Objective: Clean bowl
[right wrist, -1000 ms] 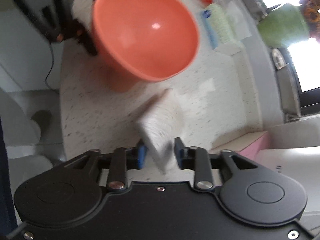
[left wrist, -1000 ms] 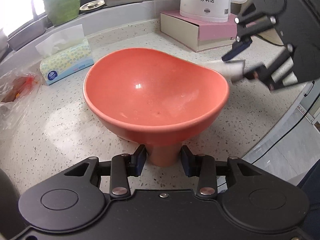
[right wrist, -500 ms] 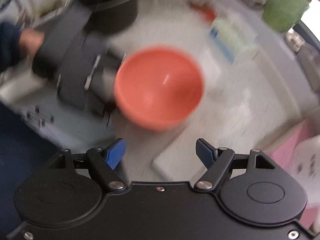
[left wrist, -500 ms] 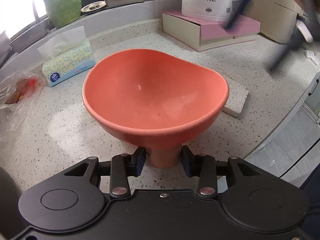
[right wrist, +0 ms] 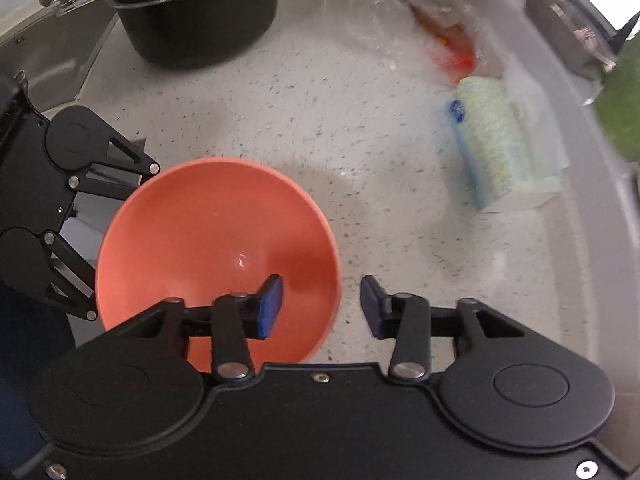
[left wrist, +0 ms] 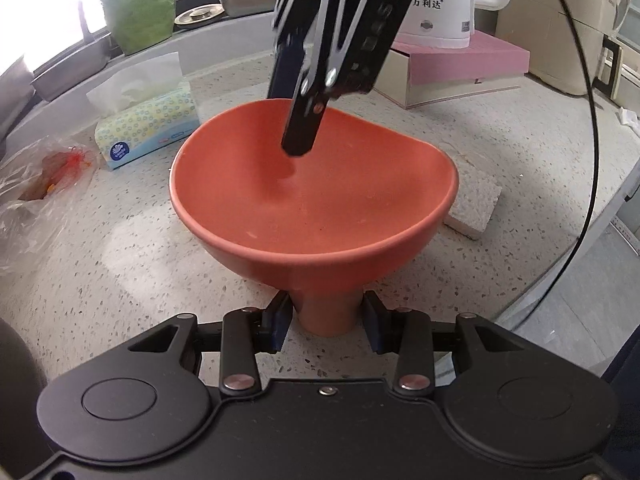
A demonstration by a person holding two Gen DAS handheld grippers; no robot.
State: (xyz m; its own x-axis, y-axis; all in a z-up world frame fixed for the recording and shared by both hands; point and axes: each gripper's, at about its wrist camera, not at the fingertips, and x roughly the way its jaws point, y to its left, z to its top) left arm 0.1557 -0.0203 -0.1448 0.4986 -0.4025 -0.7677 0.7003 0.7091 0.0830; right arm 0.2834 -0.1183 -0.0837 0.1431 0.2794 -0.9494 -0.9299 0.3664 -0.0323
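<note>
The orange footed bowl (left wrist: 320, 200) stands on the speckled counter. My left gripper (left wrist: 326, 316) is shut on its foot, one blue pad on each side. From above, my right gripper (right wrist: 320, 304) points steeply down over the bowl (right wrist: 208, 240). Its jaws are closing with the bowl's rim between them: one pad is inside the bowl, the other outside over the counter, and neither presses on it. In the left wrist view, the right gripper (left wrist: 296, 140) hangs over the bowl's far side. A white sponge (left wrist: 474, 208) lies on the counter just right of the bowl.
A tissue pack (left wrist: 148, 128) and a plastic bag (left wrist: 40, 176) lie to the left of the bowl. Behind it are a pink box (left wrist: 460, 68) with a white kettle (left wrist: 440, 20). A black pot (right wrist: 196, 12) stands by the sink. The counter's edge (left wrist: 600, 208) runs close on the right.
The right gripper let go of the sponge, which now lies beside the bowl. It opened wide, swung over the bowl and narrowed its jaws. The left gripper and bowl stayed still.
</note>
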